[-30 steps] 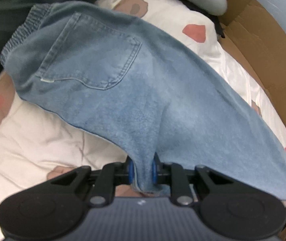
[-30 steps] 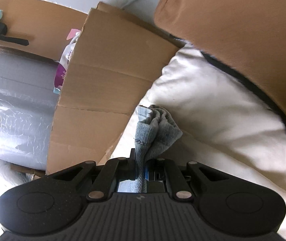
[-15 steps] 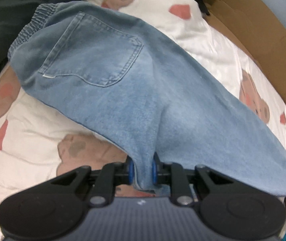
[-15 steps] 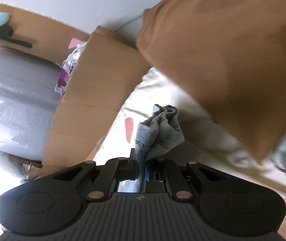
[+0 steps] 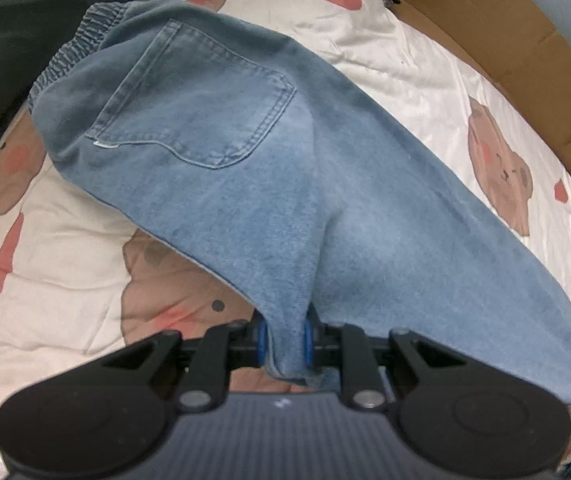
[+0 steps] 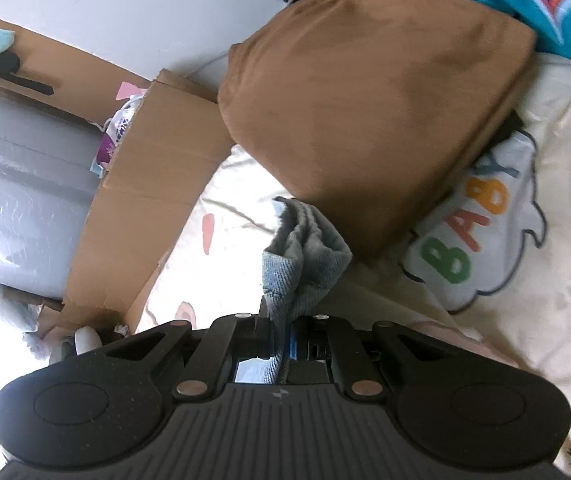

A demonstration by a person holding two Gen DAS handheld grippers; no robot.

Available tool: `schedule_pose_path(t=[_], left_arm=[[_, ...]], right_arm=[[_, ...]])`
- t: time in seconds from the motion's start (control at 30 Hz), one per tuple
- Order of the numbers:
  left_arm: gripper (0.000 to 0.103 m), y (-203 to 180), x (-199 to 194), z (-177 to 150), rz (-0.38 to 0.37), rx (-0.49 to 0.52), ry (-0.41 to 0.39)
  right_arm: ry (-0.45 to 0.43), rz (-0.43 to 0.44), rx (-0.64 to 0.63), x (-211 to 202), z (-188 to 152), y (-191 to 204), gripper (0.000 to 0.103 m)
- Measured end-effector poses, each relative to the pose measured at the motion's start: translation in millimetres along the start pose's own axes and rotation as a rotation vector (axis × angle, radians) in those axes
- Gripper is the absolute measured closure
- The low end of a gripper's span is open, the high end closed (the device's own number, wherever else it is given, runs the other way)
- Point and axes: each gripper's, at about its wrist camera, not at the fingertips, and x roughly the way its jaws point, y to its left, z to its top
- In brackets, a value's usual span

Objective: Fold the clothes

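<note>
Item: denim trousers [image 5: 269, 184], pocket side up, draped over a bear-print bed quilt [image 5: 425, 64]. Left tongs [image 5: 284, 344] pinch a bunched fold, pointing steeply down, probably to anchor it. Right tongs [image 6: 283, 340] clamp a hem end, seemingly of the same trousers, raised clear of the quilt, likely for folding across. Brown cushion [image 6: 365, 92] lies beyond.

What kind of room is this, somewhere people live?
Probably a bedroom: jeans are spread over a bear-print quilt, with cardboard boxes alongside and a brown garment nearby.
</note>
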Motion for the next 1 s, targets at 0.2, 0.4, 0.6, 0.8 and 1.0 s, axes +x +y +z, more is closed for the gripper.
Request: schedule_pose_path(t=[0.2,0.4,0.6,0.8,1.0], left_arm=[[0.085,-3.4,-1.6,-2.5,0.047,0.006,0.007],[0.085,-3.8,2.6,-7.1,0.038,0.043,0.028],[0.085,1.3,3.0,-3.6,0.01,0.029,0.016],[0.085,1.8,-1.3,-2.3,-0.007,0.031,0.008],[0.085,5.7,3.1,-10.4,-0.013,0.031,0.019]], right_arm=[[-0.005,0.021,0.016,-10.2,-13.7,-21.3,0.098],[-0.027,0.016,0.014,-25.6,-19.6,-40.7,0.098],[0.019,-0.039,-0.038,-33.2,-27.9,-55.1,0.098],[0.023,-0.071,-0.055,-44.6,-30.5,-55.2,0.098],[0.019,-0.093,-0.07,-50.9,-30.1,-61.6,0.098]])
